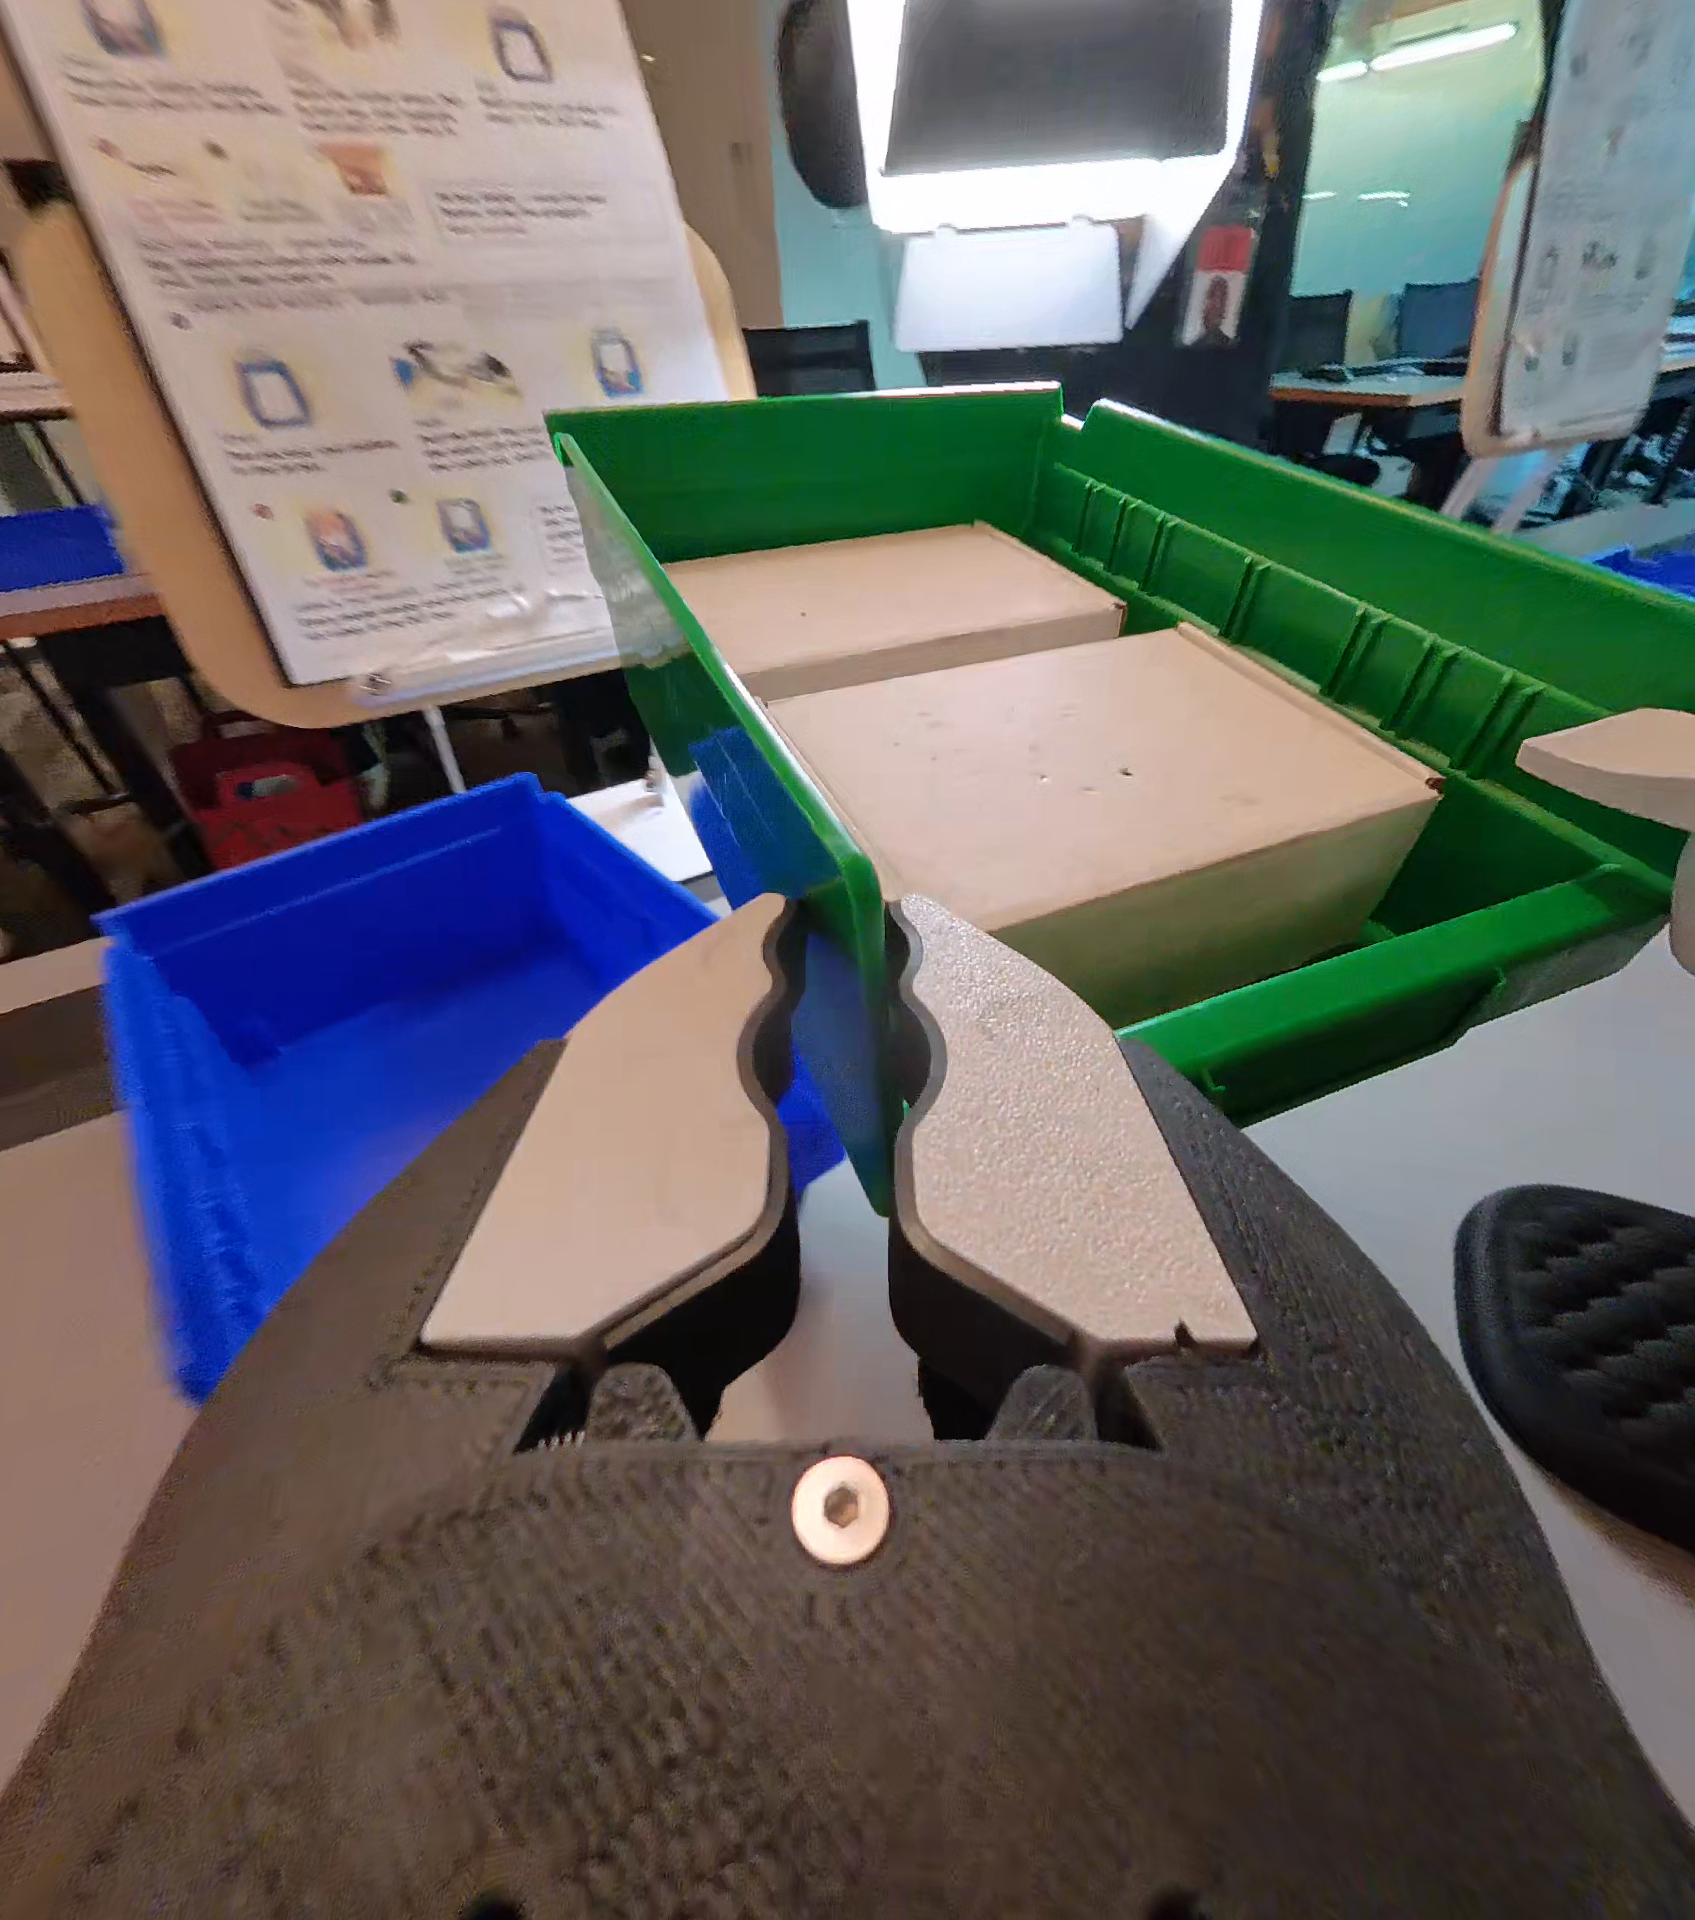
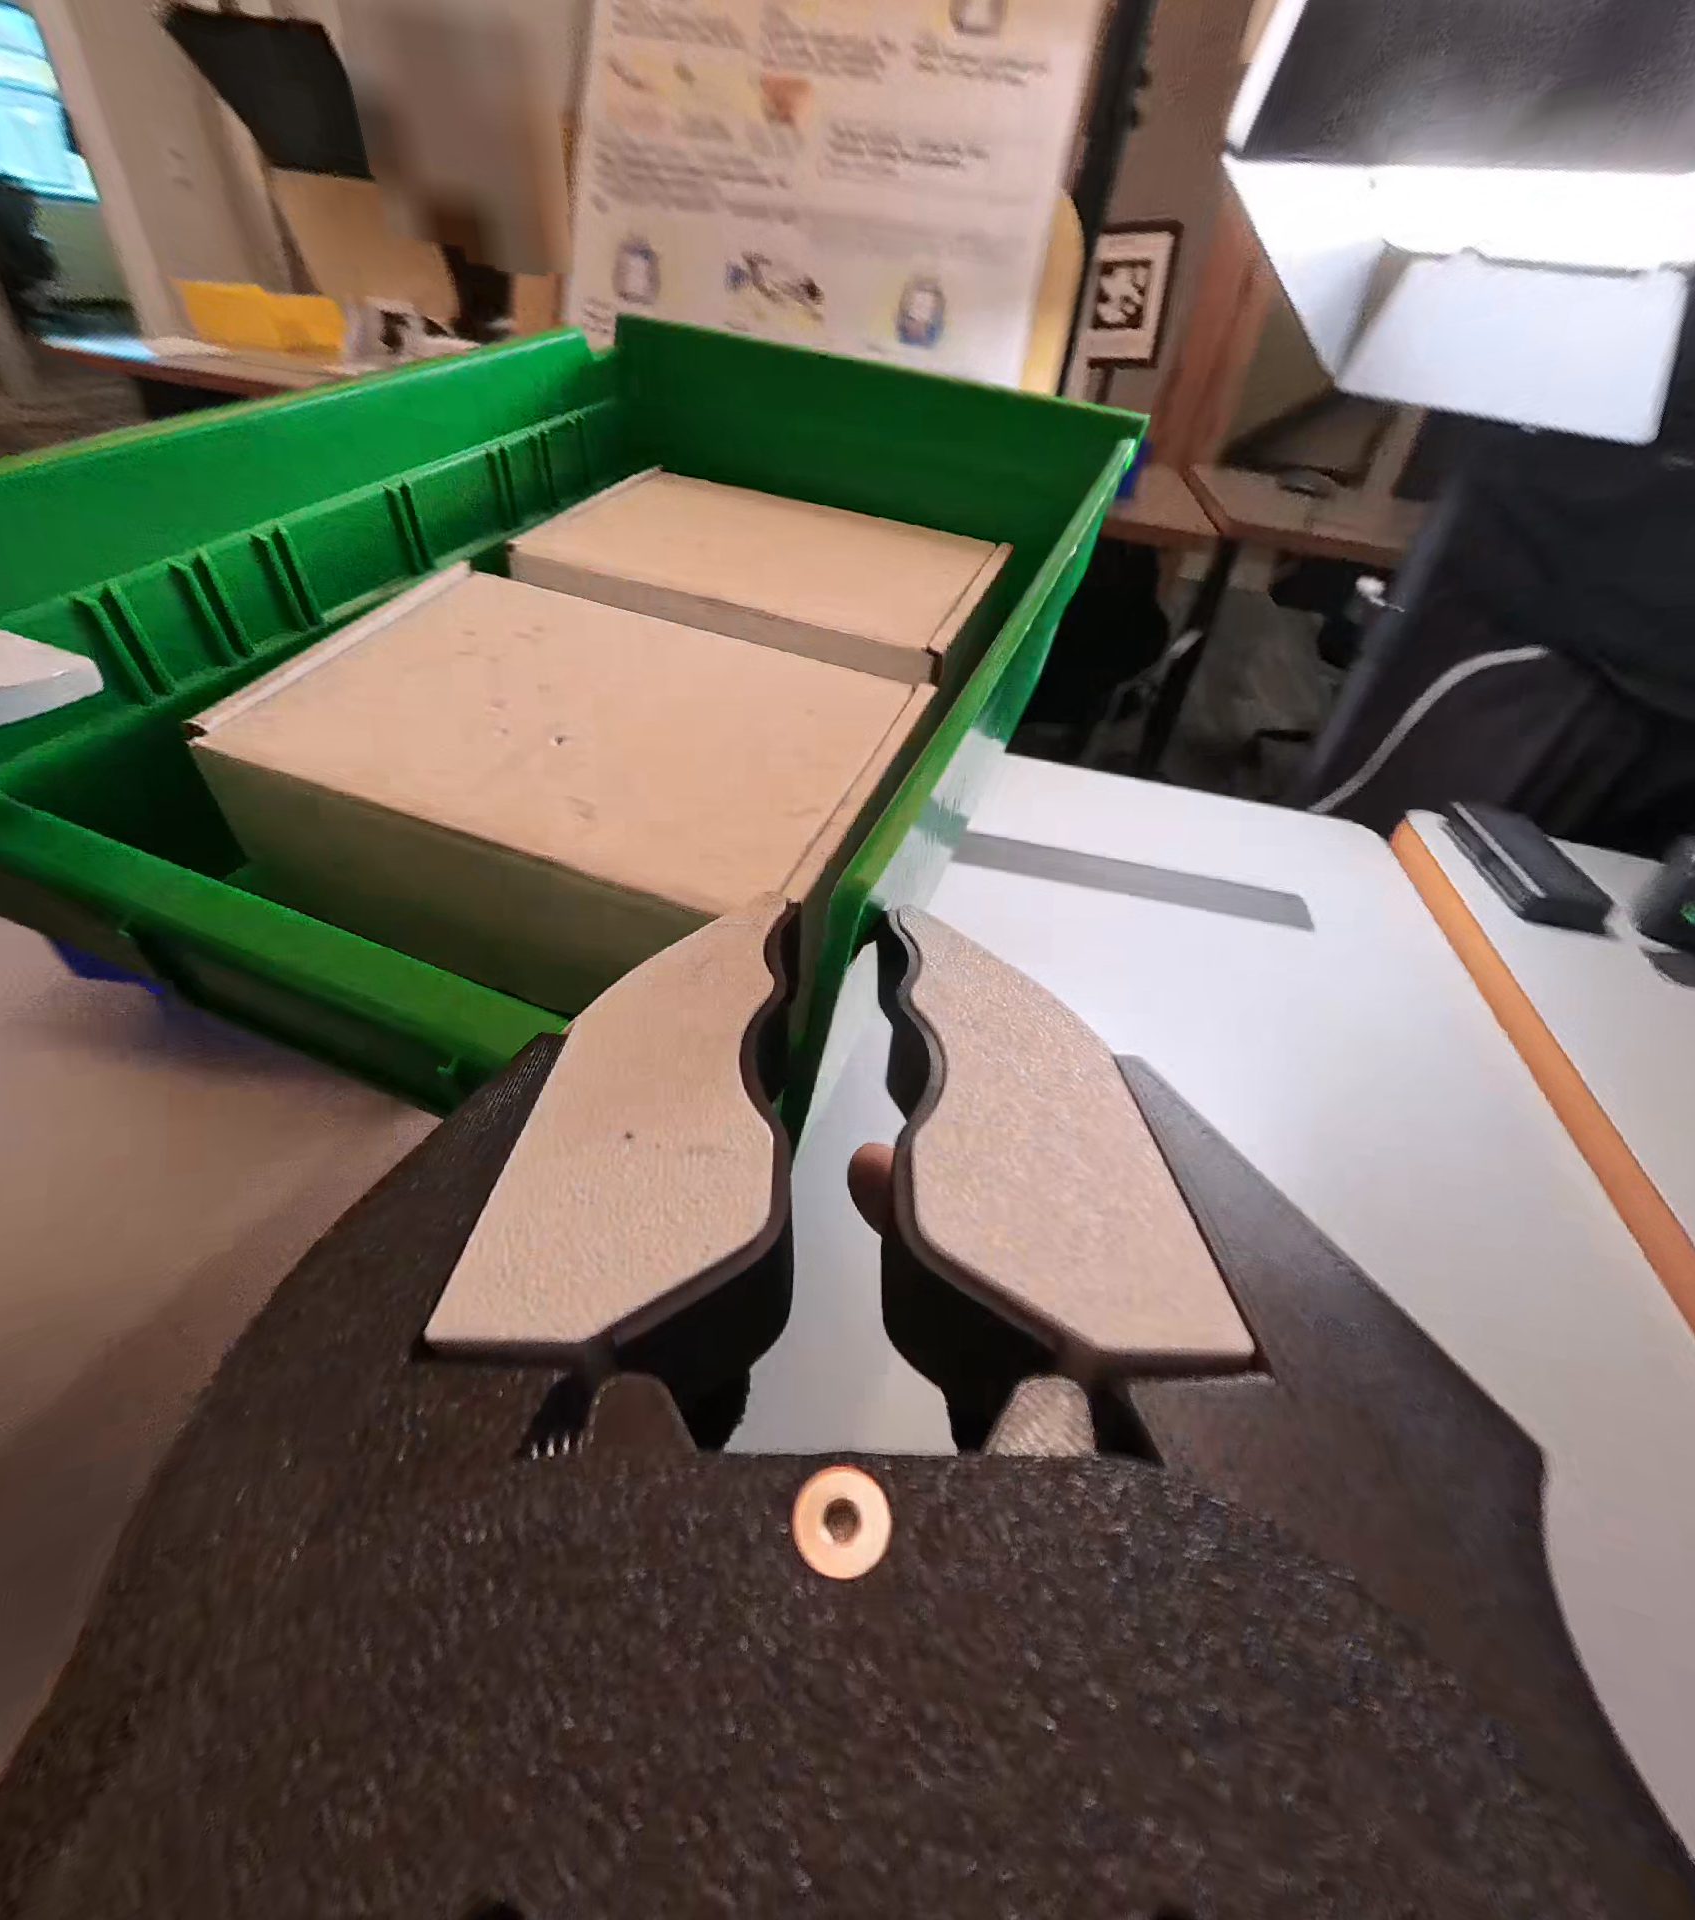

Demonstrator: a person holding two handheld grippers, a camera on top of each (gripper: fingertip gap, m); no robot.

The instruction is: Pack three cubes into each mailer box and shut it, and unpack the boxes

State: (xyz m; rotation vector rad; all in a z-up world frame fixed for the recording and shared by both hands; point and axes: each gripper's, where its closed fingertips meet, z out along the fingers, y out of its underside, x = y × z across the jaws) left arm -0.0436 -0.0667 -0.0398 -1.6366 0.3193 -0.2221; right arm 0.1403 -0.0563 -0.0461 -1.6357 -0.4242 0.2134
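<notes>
bright studio light panel (image 1: 1051,94) glares overhead, blown out white; fisheye bends the edges; background and blue bin (image 1: 386,997) smeared with motion blur.

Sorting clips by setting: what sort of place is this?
Probably a lab or office workspace: instruction posters on boards, a fiducial marker, desks with monitors behind.

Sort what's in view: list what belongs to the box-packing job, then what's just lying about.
Part of the job:
- green bin, gripped on both side walls
- near mailer box, shut
- far mailer box, shut
- blue bin, no cubes showing
- left gripper
- right gripper

Lying about:
- instruction poster
- black mesh pad
- black devices
</notes>
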